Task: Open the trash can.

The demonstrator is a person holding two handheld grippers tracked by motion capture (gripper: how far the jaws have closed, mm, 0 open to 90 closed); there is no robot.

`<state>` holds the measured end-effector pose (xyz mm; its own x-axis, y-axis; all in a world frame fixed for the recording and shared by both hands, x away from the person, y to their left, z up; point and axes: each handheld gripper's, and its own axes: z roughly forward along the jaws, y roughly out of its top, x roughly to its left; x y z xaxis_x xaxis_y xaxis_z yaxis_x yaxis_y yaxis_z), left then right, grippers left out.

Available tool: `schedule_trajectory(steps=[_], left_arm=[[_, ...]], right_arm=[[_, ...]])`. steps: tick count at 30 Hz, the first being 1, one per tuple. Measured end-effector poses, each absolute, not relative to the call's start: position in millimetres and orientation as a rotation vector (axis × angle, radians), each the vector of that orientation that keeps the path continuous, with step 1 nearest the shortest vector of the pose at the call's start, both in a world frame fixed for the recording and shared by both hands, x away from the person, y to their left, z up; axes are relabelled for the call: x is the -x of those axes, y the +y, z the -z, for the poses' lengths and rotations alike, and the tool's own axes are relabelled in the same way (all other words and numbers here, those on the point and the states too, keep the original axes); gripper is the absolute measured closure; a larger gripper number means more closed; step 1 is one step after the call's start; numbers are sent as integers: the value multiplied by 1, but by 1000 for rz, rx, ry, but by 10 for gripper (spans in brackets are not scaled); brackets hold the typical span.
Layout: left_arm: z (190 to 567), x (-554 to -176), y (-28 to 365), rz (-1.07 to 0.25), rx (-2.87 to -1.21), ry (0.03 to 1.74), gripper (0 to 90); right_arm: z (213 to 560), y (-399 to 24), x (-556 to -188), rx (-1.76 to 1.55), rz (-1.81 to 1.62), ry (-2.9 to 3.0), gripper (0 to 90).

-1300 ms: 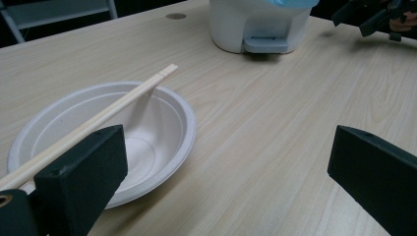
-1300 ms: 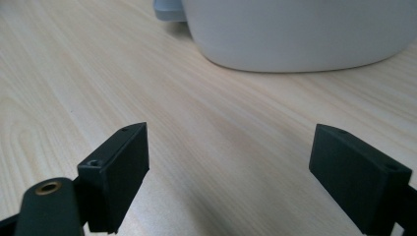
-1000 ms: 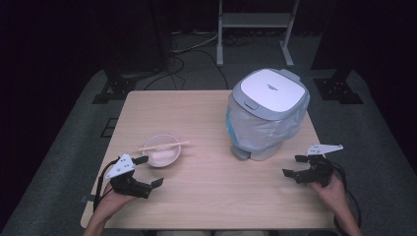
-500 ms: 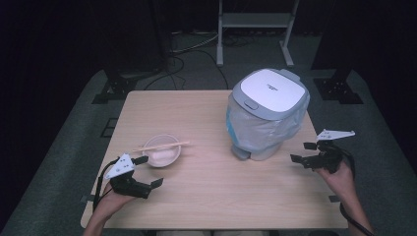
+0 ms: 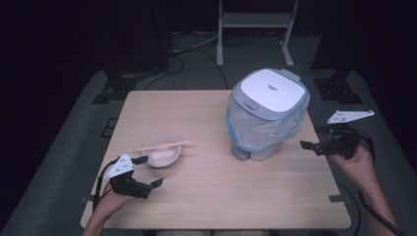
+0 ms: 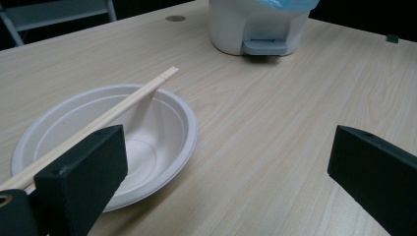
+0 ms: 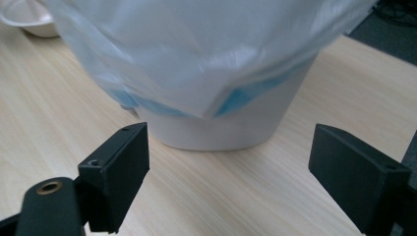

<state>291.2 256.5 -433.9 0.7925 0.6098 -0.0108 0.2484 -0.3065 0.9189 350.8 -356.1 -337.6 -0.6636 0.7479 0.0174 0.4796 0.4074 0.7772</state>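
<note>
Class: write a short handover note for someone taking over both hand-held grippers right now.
Left hand-held gripper: open, empty, just short of the bowl.
Right hand-held gripper: open, empty, facing the bin from its right side.
Chopsticks lie across the bowl's rim; the bin, lined with a plastic bag, has its lid shut.
Done: nothing grasped.
Left: probably bin the bowl and chopsticks.

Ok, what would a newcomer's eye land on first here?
Probably the white pedal bin with its plastic liner, standing on the right half of the table. Next, the white bowl at front left, chopsticks laid across its rim. An open hand-held gripper flanks each: the left by the bowl, the right beside the bin.
</note>
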Motion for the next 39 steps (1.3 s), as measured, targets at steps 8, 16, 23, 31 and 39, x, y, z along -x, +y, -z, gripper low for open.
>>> schedule_trajectory(steps=[8, 16, 23, 31, 39], left_arm=[[434, -292, 256, -407, -1893, 648, 8], [435, -294, 258, -401, -1883, 656, 8], [435, -295, 263, -395, -1867, 670, 8], [435, -295, 267, -395, -1855, 679, 8], [434, -295, 267, -394, -1852, 681, 8]], right_arm=[[282, -351, -348, -972, -1126, 2304, 141], [237, -345, -381, -1003, -1135, 2261, 140], [232, -337, -427, -1061, -1126, 2282, 140], [239, -341, -463, -1167, -1190, 2300, 140], [246, -345, -479, -1235, -1252, 2317, 132]])
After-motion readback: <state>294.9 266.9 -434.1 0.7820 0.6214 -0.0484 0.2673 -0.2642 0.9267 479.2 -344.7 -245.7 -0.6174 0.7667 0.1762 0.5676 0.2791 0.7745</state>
